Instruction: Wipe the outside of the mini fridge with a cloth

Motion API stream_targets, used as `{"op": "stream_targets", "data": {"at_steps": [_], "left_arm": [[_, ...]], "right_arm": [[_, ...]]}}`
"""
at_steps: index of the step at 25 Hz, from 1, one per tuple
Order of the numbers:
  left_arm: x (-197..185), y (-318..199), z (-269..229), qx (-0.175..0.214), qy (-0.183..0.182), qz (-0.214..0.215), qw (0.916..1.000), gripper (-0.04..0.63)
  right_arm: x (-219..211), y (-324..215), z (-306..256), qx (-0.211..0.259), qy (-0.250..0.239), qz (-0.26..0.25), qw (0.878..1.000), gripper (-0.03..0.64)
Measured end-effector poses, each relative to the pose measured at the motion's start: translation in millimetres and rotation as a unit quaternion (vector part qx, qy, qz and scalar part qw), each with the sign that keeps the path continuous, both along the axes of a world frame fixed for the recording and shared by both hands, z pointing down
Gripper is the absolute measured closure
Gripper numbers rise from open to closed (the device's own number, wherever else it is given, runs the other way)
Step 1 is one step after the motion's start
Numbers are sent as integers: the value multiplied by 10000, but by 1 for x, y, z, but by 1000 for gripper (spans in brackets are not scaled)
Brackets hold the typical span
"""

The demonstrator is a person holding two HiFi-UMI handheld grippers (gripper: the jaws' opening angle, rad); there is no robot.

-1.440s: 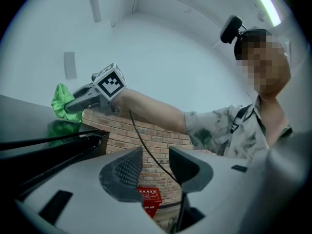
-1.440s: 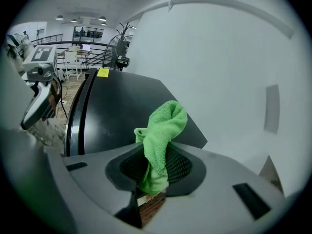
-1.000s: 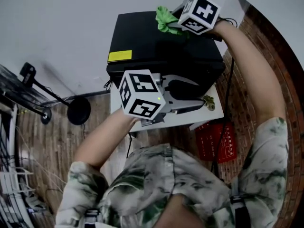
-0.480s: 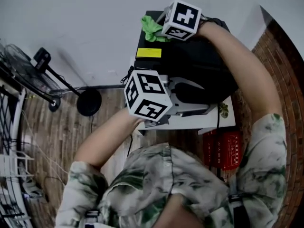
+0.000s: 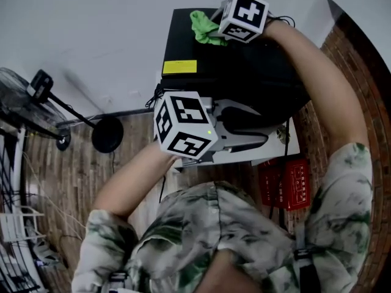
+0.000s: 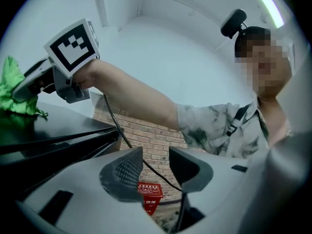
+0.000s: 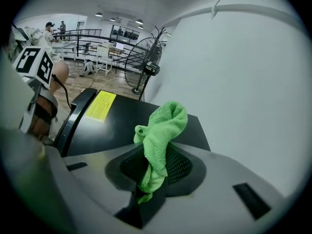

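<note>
Pinching the crumpled green cloth (image 7: 163, 128), the right gripper (image 7: 155, 172) has seemingly swept leftward along the top's back edge of the black mini fridge (image 7: 122, 123), so wiping is under way. The left gripper (image 6: 156, 167) hangs with jaws spread, empty.

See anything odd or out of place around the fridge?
Nothing stands out. The cloth is bunched up, clamped in the right gripper over the fridge top. No spill or damage shows. The left gripper is open and empty.

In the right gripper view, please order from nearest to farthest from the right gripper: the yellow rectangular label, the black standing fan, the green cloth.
1. The green cloth, clamped between its jaws.
2. The yellow rectangular label, left, on the black mini fridge top.
3. The black standing fan, far behind.
</note>
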State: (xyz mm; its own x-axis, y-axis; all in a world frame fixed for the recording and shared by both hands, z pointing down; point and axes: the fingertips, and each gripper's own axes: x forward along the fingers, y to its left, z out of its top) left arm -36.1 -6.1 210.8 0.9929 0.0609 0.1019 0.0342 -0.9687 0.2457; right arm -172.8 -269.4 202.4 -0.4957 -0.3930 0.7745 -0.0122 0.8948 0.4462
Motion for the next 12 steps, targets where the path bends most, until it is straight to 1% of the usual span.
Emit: {"op": "stream_targets", "data": {"at_steps": [4,8,12], "left_arm": [[18,-12,-10,-23,122,37,9999,420],[39,-16,-16,-6,174,105,9998,420],[53,-18,-18,12,175,144,9997,420]], "right_arm": [[44,-26,0,15,156,275,9995,514],[98,-49,0,11,199,626,9978,514],[142,-64,-1,41,276,865,9959,514]]}}
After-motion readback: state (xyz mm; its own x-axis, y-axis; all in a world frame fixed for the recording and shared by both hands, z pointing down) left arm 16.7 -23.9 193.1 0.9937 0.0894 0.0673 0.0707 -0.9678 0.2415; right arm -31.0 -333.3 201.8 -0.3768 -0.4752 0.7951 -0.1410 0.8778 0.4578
